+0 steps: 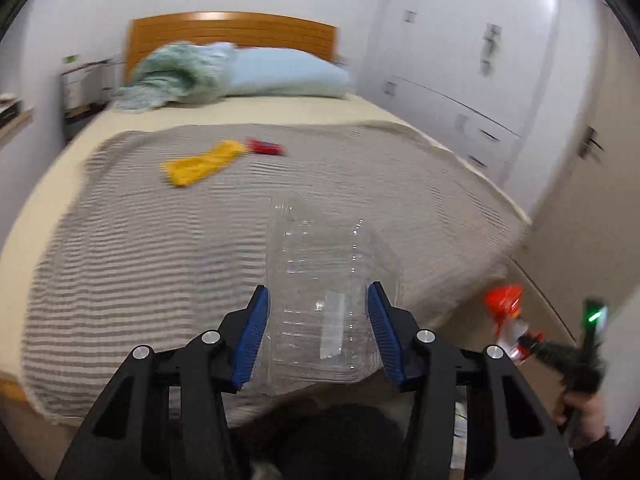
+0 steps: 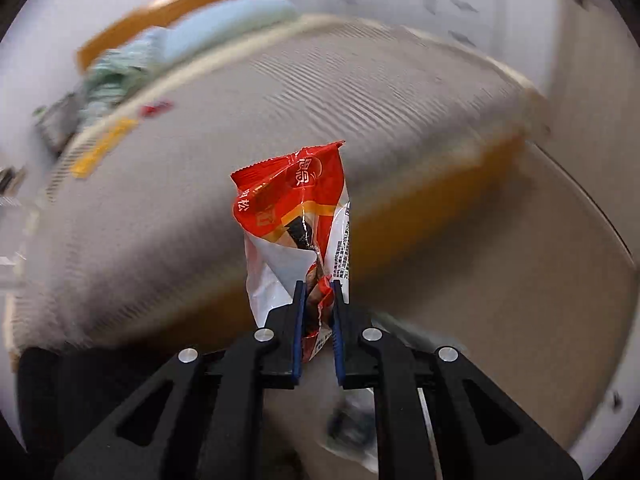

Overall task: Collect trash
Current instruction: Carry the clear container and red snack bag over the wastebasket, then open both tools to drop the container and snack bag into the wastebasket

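My left gripper (image 1: 319, 300) holds a clear plastic clamshell box (image 1: 320, 280) between its blue pads, above the foot of the bed. My right gripper (image 2: 319, 286) is shut on a red and white snack wrapper (image 2: 296, 216), which sticks up from the pads; it also shows in the left wrist view (image 1: 506, 316) at the right, off the bed's corner. A yellow wrapper (image 1: 200, 164) and a small red wrapper (image 1: 266, 147) lie on the grey striped blanket (image 1: 140, 240) farther up the bed.
The bed has a wooden headboard (image 1: 232, 32), a blue pillow (image 1: 284, 74) and a crumpled green cloth (image 1: 176, 72). White wardrobes (image 1: 472, 60) stand to the right. A dark round shape (image 1: 340, 440) lies below the left gripper. The right wrist view is blurred.
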Demonstrator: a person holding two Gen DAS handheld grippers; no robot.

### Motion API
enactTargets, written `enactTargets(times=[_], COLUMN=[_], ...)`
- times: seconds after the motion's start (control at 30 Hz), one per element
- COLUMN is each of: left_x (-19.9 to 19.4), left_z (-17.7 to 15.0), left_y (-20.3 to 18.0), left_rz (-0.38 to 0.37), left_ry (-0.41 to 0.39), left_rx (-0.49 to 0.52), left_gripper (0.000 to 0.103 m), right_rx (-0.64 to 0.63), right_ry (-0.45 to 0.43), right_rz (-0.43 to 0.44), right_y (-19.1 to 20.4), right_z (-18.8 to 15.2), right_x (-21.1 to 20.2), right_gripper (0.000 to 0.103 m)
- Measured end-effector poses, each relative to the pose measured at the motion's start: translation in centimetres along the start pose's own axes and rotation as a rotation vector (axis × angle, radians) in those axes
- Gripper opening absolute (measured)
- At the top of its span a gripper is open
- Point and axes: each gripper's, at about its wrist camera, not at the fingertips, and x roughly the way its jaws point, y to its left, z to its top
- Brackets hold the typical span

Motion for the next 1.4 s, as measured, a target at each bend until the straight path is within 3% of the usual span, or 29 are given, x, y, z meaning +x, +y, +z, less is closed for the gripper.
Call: enactTargets(times=[0.13, 0.23, 0.33, 0.4, 0.47, 0.53, 0.57, 0.6, 0.63, 0.83, 0.93, 1.03, 1.17, 1.3, 1.4], left_x=[2.6, 4.2, 5.0, 5.5, 6.0, 6.5, 6.8, 7.2, 7.6, 10.7, 14.1, 18.2, 24.6, 30.0, 33.4], left_z=[-1.2, -2.6, -3.5, -3.9, -4.3, -4.6, -4.9, -5.1, -5.4, -8.4, -10.7, -13.3, -17.9, -22.8, -25.9], left_y=[-5.8, -9.5, -12.7, -14.2, -15.3, -16.3, -16.8, -17.2, -17.8, -21.5, -23.9, -26.7, -29.9, -31.1, -31.5], left_rz=[-0.084, -0.111, -0.119, -0.114, -0.117, -0.118, -0.119, -0.122, -0.127, -0.18, -0.218, -0.225, -0.148, -0.076, -0.007], left_ry=[0.073, 0.117, 0.147, 0.159, 0.18, 0.2, 0.213, 0.225, 0.24, 0.345, 0.453, 0.567, 0.682, 0.802, 0.811], left_rx=[0.074, 0.132, 0.199, 0.236, 0.256, 0.275, 0.288, 0.299, 0.312, 0.383, 0.423, 0.459, 0.576, 0.625, 0.621], left_gripper=[0.048, 0.048, 0.048, 0.048, 0.048, 0.048, 0.048, 0.048, 0.048, 0.048, 0.048, 0.048, 0.048, 0.048, 0.048], right_rx=[0.115, 0.199, 0.201, 0.224, 0.24, 0.281, 0.283, 0.271, 0.266, 0.374, 0.45, 0.507, 0.541, 0.554, 0.535], right_ry=[0.162, 0.293, 0.392, 0.429, 0.464, 0.501, 0.514, 0.517, 0.513, 0.378, 0.314, 0.306, 0.285, 0.289, 0.307], right_rz=[-0.015, 0.016, 0.041, 0.107, 0.118, 0.106, 0.089, 0.055, 0.025, 0.119, 0.101, 0.043, 0.008, 0.01, 0.01], right_y=[-6.1, -8.0, -7.5, -6.6, -5.8, -5.9, -5.4, -5.3, -5.4, -11.0, -14.8, -18.4, -20.9, -21.2, -20.6], right_z=[-7.1, -11.8, -14.0, -14.3, -14.0, -13.8, -13.6, -13.3, -13.1, -13.0, -13.8, -15.0, -16.2, -17.1, -17.6], right_x=[3.3, 7.1, 11.2, 13.7, 16.6, 19.3, 20.4, 21.0, 21.1, 15.8, 12.3, 9.9, 7.9, 7.7, 8.1], right_gripper=[0.012, 0.012, 0.012, 0.012, 0.014, 0.023, 0.046, 0.07, 0.072, 0.074, 0.077, 0.077, 0.077, 0.077, 0.077])
